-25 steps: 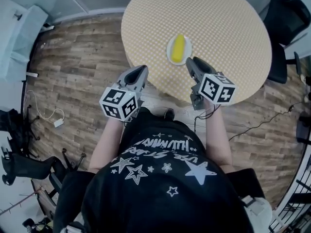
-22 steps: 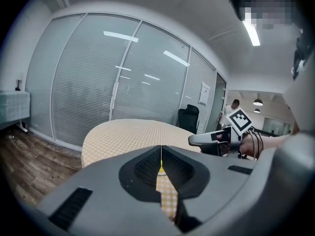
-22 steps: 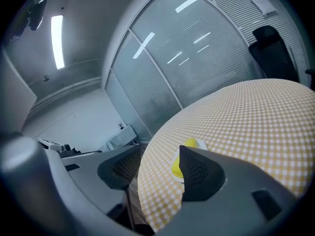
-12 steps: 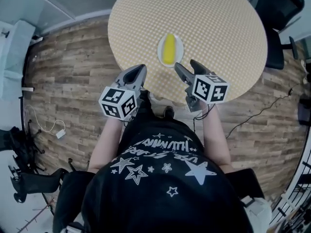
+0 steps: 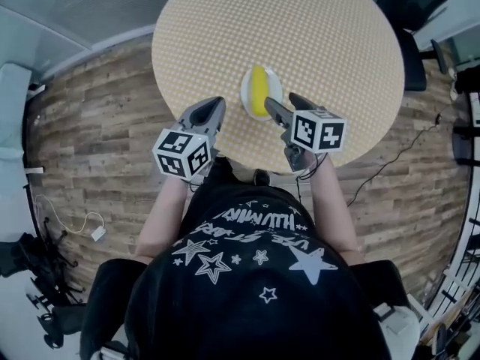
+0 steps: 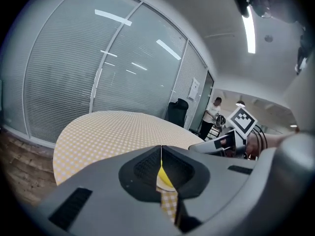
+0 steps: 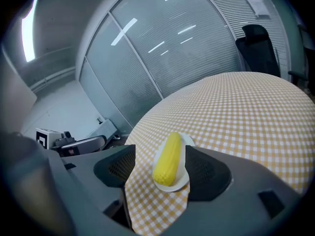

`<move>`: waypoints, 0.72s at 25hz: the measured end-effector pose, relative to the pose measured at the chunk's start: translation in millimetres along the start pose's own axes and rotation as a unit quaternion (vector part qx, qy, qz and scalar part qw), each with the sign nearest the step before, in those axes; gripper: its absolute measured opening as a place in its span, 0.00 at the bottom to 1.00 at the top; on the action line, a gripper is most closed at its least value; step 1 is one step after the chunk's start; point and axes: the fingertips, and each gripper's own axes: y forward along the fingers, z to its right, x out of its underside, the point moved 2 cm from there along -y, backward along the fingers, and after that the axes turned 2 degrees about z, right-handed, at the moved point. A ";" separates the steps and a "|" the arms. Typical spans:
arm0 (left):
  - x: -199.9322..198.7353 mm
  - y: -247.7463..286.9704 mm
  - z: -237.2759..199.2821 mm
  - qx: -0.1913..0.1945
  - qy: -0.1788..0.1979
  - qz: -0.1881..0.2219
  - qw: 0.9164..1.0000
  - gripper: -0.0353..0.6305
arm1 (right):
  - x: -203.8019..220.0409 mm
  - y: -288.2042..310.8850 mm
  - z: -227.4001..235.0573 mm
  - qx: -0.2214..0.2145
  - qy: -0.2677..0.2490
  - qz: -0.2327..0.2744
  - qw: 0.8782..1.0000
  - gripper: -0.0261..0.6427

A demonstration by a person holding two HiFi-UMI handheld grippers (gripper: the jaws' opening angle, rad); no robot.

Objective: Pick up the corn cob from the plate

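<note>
In the head view the jaws of both tools are hard to read, because the tool bodies cover them from above. In its own view the left tool (image 6: 161, 154) has its jaws pressed together along a thin seam, and nothing is between them. These closed jaws hide almost all of the plate (image 5: 244, 90). Through a small gap under the seam only a narrow yellow slice of the corn cob (image 6: 164, 177) shows, with a bit of white below it. The same view shows the other tool's marker cube (image 6: 242, 122) at the right, and a person (image 6: 212, 113) standing far behind the table (image 5: 322, 36), too small to see clearly.

The right tool (image 7: 160, 165) has its jaws wide apart and holds nothing. Its view shows plainly what the left view hides: the whole corn cob lies along the small white plate, framed between the two jaws. In the head view the plate sits close to the near edge of the table. The tip of the right tool covers part of its rim there, and I cannot tell if the tip touches the plate.
</note>
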 end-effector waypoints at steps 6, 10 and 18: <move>-9.9 23.3 -30.9 0.036 0.002 -0.012 0.999 0.07 | 2.2 38.8 -7.5 0.029 0.016 -0.032 0.999 0.47; -14.8 34.3 -50.7 0.049 0.003 -0.019 0.999 0.07 | 12.8 69.9 4.5 0.064 0.014 -0.073 0.995 0.47; -18.6 46.5 -86.5 0.075 0.000 -0.030 0.997 0.07 | 24.7 114.3 20.8 0.139 0.008 -0.150 0.979 0.47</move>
